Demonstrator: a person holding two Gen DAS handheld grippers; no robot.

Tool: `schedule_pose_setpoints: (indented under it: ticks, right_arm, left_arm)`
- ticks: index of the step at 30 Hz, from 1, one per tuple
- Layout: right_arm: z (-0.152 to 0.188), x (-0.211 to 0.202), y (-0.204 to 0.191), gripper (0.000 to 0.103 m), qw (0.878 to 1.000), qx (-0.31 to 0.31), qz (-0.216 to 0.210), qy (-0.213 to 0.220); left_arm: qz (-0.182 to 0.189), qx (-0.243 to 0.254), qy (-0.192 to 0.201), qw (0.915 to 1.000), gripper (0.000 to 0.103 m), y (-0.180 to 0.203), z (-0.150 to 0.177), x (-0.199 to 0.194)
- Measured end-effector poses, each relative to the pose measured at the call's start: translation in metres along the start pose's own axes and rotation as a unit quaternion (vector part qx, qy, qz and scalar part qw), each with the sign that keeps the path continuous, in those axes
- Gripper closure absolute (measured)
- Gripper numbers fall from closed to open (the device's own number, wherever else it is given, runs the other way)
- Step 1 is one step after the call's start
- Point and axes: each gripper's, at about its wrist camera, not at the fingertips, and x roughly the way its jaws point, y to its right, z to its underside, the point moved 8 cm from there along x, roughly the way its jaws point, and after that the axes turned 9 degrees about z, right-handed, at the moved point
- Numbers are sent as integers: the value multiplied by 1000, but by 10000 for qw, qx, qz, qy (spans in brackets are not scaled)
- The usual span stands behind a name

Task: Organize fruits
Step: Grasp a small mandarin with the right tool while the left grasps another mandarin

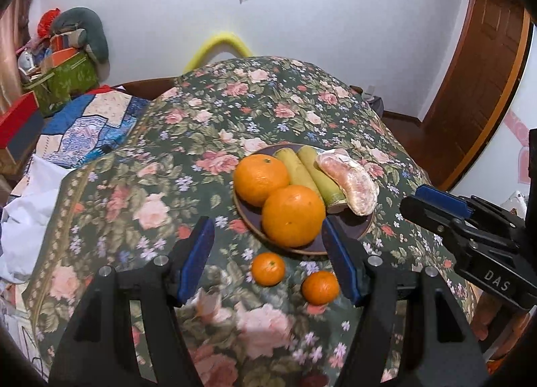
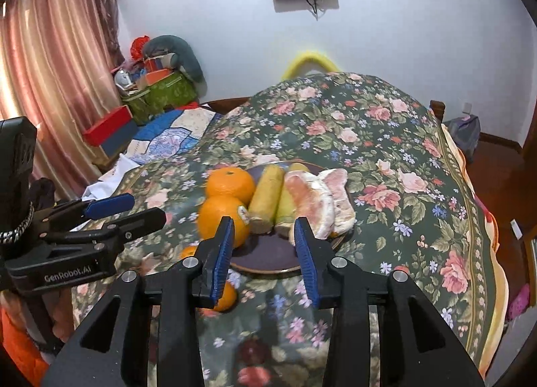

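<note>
**Two mandarins waiting off the plate**

While I am holding both tools above the floral tabletop [image 1: 100, 205], the left tool [image 1: 268, 262] is gaping wide and gripping nothing, and the right tool [image 2: 263, 254] is standing partly open, also empty. Nearest, two small mandarins [image 1: 267, 269] [image 1: 320, 287] are lying on the cloth just short of the plate [image 1: 352, 229]. Farther on, the plate is carrying two big oranges [image 1: 292, 215], two green-yellow pieces [image 1: 298, 165] and peeled pomelo [image 1: 349, 182]. I am judging the job mostly done. My left view is showing both mandarins clearly; my right view is hiding them partly behind a finger, yet showing the orange's sticker [image 2: 244, 213].
</note>
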Motion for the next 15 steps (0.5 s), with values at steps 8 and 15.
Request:
schedule_pose_setpoints:
  ticks: [8, 15]
  right_arm:
    - [17, -5, -21, 64, 9998, -155, -50, -114]
    - [44, 14, -35, 64, 9987, -194, -114, -458]
  left_arm:
    - [-101, 9, 42, 9999, 37, -17, 16, -23]
    - [-168, 30, -54, 9998, 37, -33, 33, -28]
